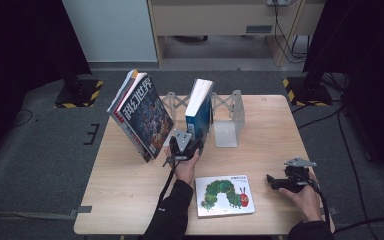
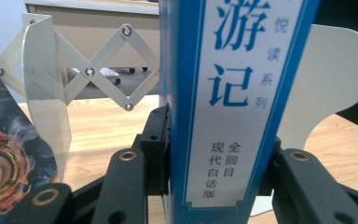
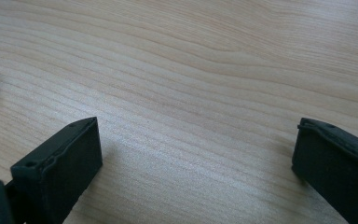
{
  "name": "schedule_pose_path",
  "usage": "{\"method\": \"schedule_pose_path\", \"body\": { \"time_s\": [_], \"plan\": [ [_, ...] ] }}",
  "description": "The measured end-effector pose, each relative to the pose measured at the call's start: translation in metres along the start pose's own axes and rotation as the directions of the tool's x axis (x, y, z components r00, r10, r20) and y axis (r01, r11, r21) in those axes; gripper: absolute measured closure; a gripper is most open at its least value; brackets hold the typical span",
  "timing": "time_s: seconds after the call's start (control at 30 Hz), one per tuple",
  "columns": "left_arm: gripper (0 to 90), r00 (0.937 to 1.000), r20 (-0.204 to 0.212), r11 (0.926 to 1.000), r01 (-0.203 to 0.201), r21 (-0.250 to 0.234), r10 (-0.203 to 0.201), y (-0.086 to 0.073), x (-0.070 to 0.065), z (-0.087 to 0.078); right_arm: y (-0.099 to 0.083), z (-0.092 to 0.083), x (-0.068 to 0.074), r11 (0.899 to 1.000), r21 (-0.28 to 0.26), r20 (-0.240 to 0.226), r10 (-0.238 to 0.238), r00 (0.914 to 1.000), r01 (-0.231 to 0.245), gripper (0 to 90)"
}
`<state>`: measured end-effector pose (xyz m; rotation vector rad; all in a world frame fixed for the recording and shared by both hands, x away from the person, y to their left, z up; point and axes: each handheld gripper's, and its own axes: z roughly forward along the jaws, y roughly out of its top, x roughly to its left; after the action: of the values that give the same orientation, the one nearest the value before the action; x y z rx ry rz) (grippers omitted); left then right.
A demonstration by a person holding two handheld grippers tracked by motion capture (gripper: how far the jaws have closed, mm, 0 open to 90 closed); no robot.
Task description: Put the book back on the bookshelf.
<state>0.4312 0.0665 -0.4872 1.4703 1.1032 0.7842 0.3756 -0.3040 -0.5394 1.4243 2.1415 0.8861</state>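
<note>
Grey carpet floor fills the room around a wooden table [image 1: 130,200] in the middle of the high view. On the far part of the table stands a folding book rack [image 1: 227,117] with pale metal plates. A big magazine [image 1: 142,115] leans at the left of the rack, tilted over. Right of it, near the middle of the frame, a blue book [image 1: 200,107] stands up tall, its long side pointing up. A flat picture book [image 1: 224,195] with a green caterpillar lies low in the frame. The left gripper [image 1: 182,150] is just below the blue book, and in the left gripper view its black jaws press on both sides of the book's spine [image 2: 233,112], holding it. The right gripper [image 1: 285,181] rests at the lower right, far from the books, its jaws wide apart over bare wood. So the left hand is the one to move the blue book.
</note>
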Motion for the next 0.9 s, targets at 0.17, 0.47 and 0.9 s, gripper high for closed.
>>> {"method": "schedule_pose_path", "body": {
  "time_s": [0.17,0.47,0.9],
  "plan": [
    [56.4,0.9999,0.009,0.9999,0.013,-0.001,-0.013,0.000,-0.004,0.005,0.000,0.000,0.000,1.000,0.000,0.000,0.000,1.0000,0.000,1.8],
    [53.5,0.9996,0.022,0.9996,0.018,0.020,-0.018,0.004,-0.003,0.019,0.000,0.000,0.000,1.000,-0.002,0.000,0.000,1.0000,0.000,1.8],
    [54.8,0.9947,0.102,0.9994,0.013,0.032,-0.016,-0.010,0.003,-0.005,0.000,0.000,0.001,1.000,-0.002,-0.001,-0.001,1.0000,0.001,1.7]
  ]
}}
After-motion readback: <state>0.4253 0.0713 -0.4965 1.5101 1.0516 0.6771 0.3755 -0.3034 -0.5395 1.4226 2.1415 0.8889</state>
